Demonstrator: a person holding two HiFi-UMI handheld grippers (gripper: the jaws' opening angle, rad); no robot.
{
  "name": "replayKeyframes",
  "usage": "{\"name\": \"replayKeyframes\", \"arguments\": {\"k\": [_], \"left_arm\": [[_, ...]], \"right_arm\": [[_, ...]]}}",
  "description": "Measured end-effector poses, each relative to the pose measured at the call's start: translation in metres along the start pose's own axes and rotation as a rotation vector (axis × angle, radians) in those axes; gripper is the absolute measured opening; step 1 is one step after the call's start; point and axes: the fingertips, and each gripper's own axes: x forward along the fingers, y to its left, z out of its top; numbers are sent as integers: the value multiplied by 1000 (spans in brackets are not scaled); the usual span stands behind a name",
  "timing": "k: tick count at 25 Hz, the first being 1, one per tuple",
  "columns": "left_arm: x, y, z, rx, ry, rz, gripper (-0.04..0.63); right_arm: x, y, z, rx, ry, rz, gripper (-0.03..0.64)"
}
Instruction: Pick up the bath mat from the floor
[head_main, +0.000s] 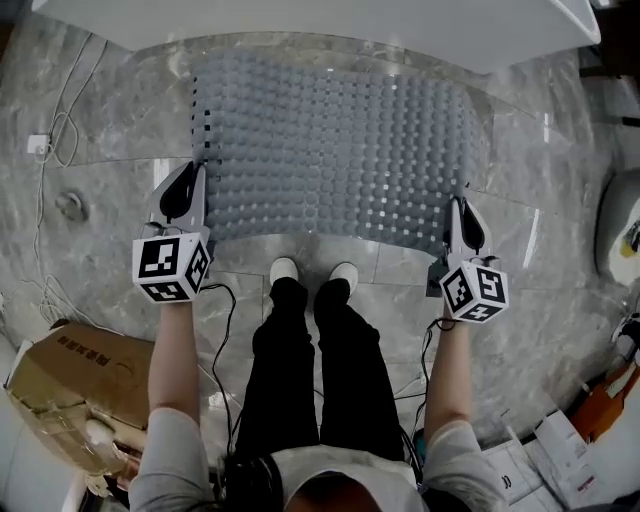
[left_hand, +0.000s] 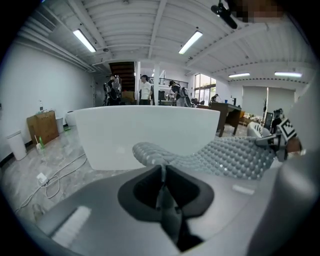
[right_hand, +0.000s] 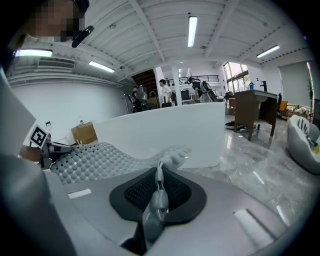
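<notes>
The grey bath mat, covered in round bumps, is held stretched out between both grippers, off the marble floor in front of the white bathtub. My left gripper is shut on the mat's near left edge. My right gripper is shut on its near right edge. In the left gripper view the jaws pinch a thin fold of the mat, which sags away to the right. In the right gripper view the jaws clamp the mat in the same way.
The person's white shoes stand just behind the mat's near edge. A cardboard box lies at the lower left, and cables trail at the far left. A white seat and papers are at the right. People stand far behind the bathtub.
</notes>
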Motion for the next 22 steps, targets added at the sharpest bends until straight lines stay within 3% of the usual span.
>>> {"name": "replayKeyframes", "arguments": {"k": [13,22], "left_arm": [[-157,-12,222,15,-121,-39,31],[-236,-14,331,46,-222,-67,31]], "right_arm": [[-154,50,231,-49,-112,11,38],[-234,80,340,-62,-217,2,38]]}}
